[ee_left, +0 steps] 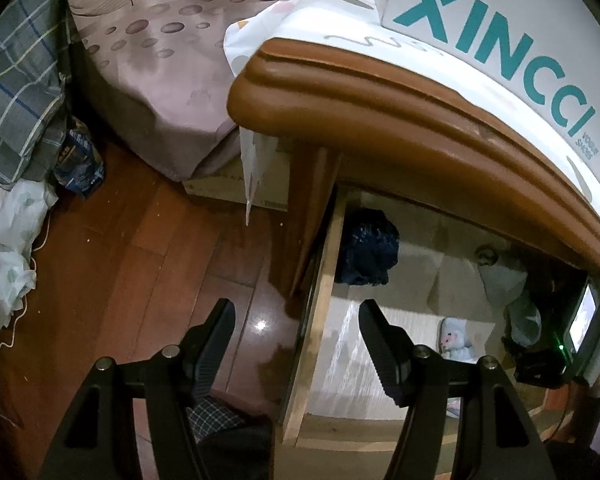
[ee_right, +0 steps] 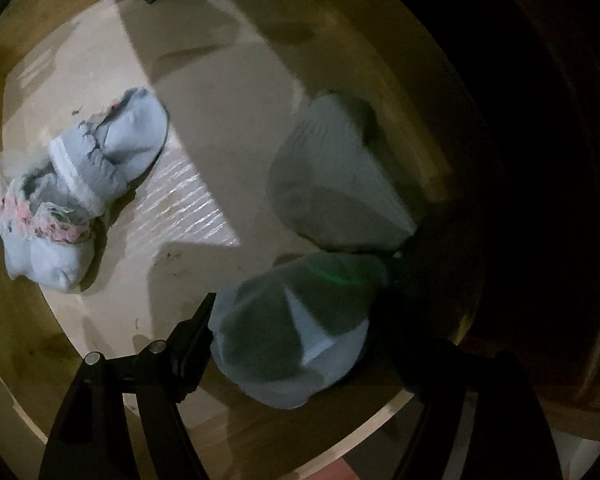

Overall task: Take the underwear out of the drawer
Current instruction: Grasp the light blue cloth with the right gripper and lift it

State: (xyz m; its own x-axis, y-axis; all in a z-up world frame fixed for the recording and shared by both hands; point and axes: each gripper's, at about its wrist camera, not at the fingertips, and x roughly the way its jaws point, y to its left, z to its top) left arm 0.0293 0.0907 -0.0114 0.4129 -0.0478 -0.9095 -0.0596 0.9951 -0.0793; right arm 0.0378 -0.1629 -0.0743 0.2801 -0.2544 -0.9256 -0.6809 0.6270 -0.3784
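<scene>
The drawer (ee_left: pixel 320 300) stands pulled open under the brown nightstand top (ee_left: pixel 380 92). My left gripper (ee_left: pixel 296 312) is open and empty, straddling the drawer's left wall. In the right wrist view my right gripper (ee_right: pixel 296 312) is inside the drawer with its jaws wide around a light blue folded underwear (ee_right: pixel 296 336); its right finger is lost in shadow. A second pale folded piece (ee_right: pixel 336 176) lies just beyond. A light blue bundle with pink trim (ee_right: pixel 72 192) lies at the left. A dark navy garment (ee_left: pixel 368 252) sits at the drawer's back left.
A white XINCCI shoe box (ee_left: pixel 500 32) sits on a cloth on the nightstand. A bed with a leaf-pattern sheet (ee_left: pixel 152 60) is to the left. Plaid fabric (ee_left: pixel 16 92) and plastic bags (ee_left: pixel 4 248) lie on the wooden floor (ee_left: pixel 140 260).
</scene>
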